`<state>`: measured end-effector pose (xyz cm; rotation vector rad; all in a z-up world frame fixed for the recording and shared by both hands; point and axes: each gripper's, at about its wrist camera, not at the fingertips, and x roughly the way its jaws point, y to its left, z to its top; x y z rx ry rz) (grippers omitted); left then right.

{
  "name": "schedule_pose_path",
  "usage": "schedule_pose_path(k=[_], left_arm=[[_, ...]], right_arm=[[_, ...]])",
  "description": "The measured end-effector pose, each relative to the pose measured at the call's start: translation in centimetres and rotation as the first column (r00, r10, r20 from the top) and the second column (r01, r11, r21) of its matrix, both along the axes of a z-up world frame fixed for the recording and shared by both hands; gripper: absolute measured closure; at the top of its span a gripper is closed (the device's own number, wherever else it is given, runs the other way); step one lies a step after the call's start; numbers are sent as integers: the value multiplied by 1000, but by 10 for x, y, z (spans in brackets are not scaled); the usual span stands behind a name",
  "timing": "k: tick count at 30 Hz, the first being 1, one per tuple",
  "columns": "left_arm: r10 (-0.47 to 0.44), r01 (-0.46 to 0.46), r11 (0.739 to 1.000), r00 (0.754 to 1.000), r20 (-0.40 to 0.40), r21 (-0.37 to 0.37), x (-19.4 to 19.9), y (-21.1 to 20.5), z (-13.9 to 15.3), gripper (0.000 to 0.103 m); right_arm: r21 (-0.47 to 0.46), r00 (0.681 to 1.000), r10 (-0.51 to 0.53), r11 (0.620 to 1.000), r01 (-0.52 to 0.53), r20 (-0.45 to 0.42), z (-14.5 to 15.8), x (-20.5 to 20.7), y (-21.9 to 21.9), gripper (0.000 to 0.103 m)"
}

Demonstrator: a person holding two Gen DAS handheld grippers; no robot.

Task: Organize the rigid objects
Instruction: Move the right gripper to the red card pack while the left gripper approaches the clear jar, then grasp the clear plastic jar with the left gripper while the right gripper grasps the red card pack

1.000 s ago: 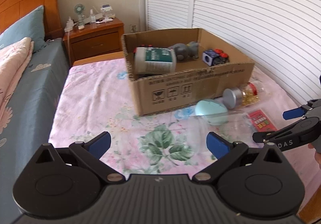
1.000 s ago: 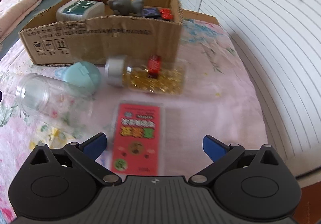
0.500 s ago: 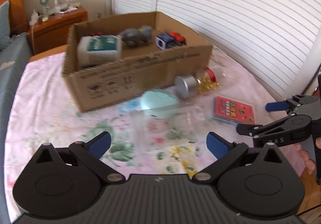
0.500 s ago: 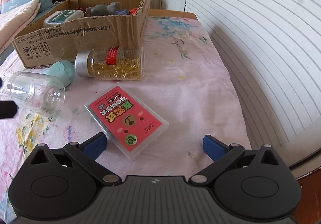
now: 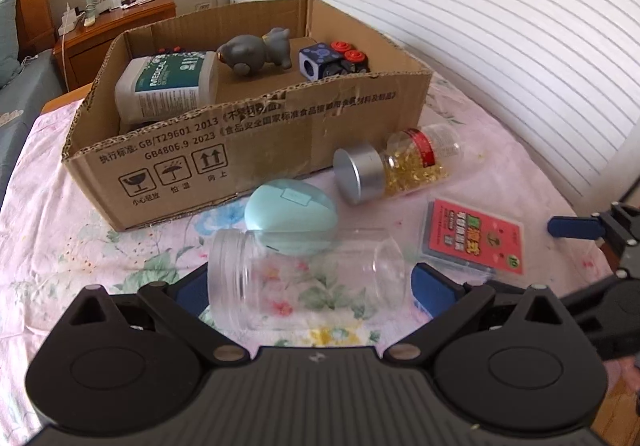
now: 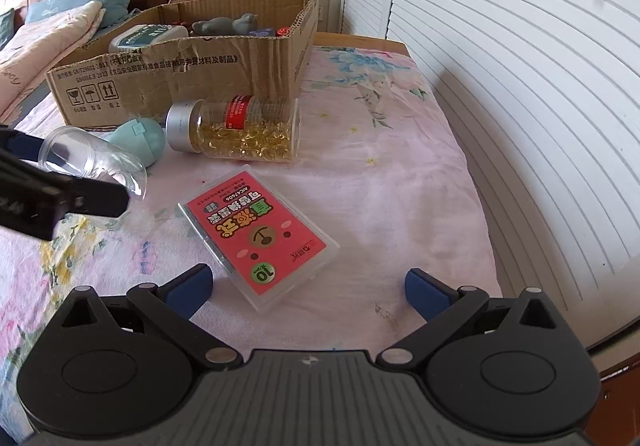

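The left gripper (image 5: pixel 308 292) stands wide, its blue pads bracketing the clear ribbed plastic jar (image 5: pixel 306 280) lying on the floral sheet. The right gripper (image 6: pixel 308 288) stands wide over the red flat card case (image 6: pixel 256 234).

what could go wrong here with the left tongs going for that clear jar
The empty clear jar lies on its side between the open left tongs, so its smooth round wall may roll or squirt out as they close. It sits against the mint case, which a push could shove toward the cardboard box. The right tongs, open over the red card pack, work close by, so the two tools might bump.
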<state>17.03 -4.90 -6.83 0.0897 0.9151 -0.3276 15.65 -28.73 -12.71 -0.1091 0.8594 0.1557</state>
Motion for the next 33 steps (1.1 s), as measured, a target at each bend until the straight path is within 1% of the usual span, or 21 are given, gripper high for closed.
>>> schedule_pose_path(k=[4, 8, 11, 14, 17, 18, 23, 28, 30, 33], left_arm=[[7, -7, 999, 1000, 6, 46, 2, -2, -4, 7], [-2, 2, 999, 1000, 1, 41, 0, 2, -5, 12], [-2, 1, 999, 1000, 9, 45, -2, 4, -4, 13], [-2, 2, 999, 1000, 15, 49, -3, 8, -4, 13], [3, -4, 999, 1000, 21, 48, -4, 15, -3, 13], [2, -4, 999, 1000, 28, 48, -5, 17, -2, 13], [18, -21, 998, 999, 52, 53, -7, 31, 1, 13], [41, -43, 998, 998, 55, 48, -10, 45, 1, 13], [44, -47, 998, 998, 52, 47, -10, 49, 0, 13], [52, -54, 998, 998, 47, 42, -10, 54, -2, 13]], right_arm=[[2, 1000, 17, 1000, -17, 1, 0, 0, -2, 0], [-9, 1000, 27, 1000, -27, -10, 1, 3, -6, 0], [-9, 1000, -24, 1000, 24, -16, 2, 11, -14, 0], [-1, 993, -117, 993, 117, -30, 2, 20, -23, 0], [-17, 989, -143, 990, 142, -46, 4, 21, -20, 0], [-18, 990, -132, 991, 131, -45, 5, 20, -18, 0], [35, 998, -23, 999, 25, -57, 7, 12, 5, 0], [4, 997, 30, 1000, -30, -66, 4, 19, 30, 0], [0, 997, 33, 999, -33, -69, 4, 24, 37, 0], [-3, 998, 10, 1000, -10, -66, 5, 36, 42, 0]])
